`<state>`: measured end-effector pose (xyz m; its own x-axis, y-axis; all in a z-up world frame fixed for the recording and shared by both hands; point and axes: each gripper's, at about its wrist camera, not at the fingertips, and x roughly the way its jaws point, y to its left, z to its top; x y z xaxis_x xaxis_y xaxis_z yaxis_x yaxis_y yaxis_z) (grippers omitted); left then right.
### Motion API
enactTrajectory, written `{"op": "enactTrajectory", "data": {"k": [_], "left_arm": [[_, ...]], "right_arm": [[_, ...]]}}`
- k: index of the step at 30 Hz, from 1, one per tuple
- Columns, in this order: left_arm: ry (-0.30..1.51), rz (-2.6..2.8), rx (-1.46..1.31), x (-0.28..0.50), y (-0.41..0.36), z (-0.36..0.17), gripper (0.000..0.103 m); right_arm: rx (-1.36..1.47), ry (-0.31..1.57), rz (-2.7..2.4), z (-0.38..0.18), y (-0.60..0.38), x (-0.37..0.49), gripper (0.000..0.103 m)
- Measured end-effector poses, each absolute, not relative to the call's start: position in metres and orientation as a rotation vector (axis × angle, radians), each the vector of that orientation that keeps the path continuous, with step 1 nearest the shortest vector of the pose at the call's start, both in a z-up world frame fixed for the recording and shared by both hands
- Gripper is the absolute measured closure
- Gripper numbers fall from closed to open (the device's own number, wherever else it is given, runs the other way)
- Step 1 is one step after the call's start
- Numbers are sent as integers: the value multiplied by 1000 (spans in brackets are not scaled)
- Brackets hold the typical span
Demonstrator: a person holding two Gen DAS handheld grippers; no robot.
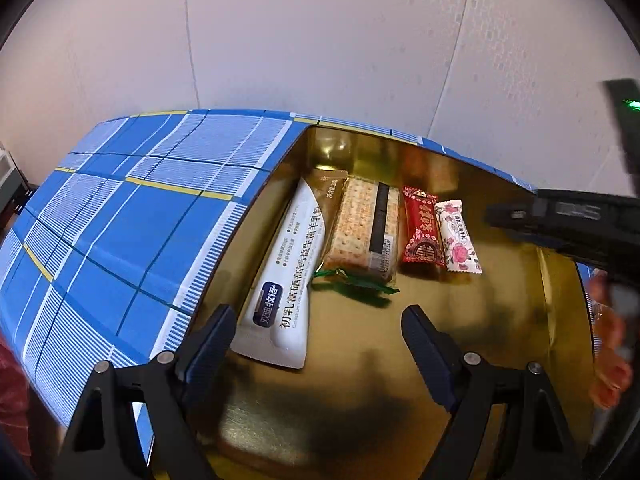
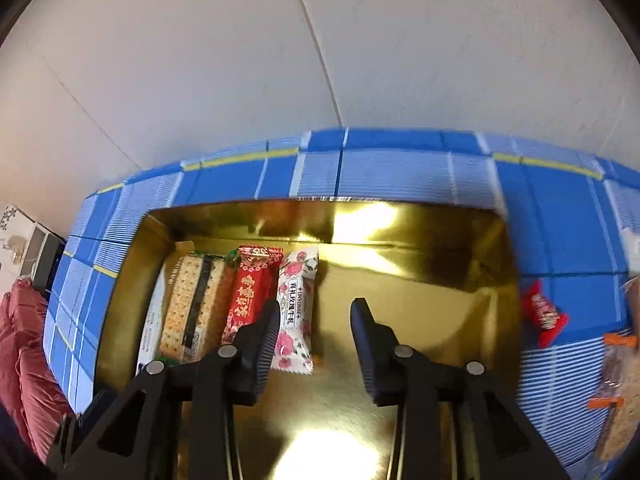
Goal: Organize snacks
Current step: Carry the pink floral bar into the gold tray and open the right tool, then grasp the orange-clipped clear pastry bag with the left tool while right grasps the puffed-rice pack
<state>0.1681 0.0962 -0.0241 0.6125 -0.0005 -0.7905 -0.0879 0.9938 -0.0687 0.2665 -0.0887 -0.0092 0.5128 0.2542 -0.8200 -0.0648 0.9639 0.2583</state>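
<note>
Both grippers hang over a gold tray [image 2: 496, 264] on a blue checked cloth [image 1: 132, 216]: the left gripper [image 1: 316, 336] gapes wide and empty, the right gripper [image 2: 316, 322] stands narrowly parted with nothing between its jaws. Four snacks lie side by side at the tray's left: a white pouch [image 1: 286, 268], a cracker pack [image 1: 362, 228], a red candy [image 2: 250, 292] and a floral candy [image 2: 296, 308] beside the right gripper's left finger. Outside the tray, another red packet [image 2: 544, 316] lies on the cloth.

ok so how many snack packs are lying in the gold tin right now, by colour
white sachet with blue label: 1
brown packet, mostly hidden under the crackers: 1
clear cracker pack: 1
green wrapper, partly tucked under the crackers: 1
red candy: 1
white rose-print candy: 1
total: 6 in the gold tin
</note>
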Motion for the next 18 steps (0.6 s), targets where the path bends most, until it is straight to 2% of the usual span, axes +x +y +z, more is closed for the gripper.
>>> {"op": "enactTrajectory", "data": {"k": [9, 18], "left_arm": [[864, 34, -117, 158, 95, -17, 17], [848, -58, -147, 140, 70, -6, 15]], "right_arm": [[105, 794, 135, 33, -148, 194, 66], [79, 747, -72, 17, -257, 129, 61]]}}
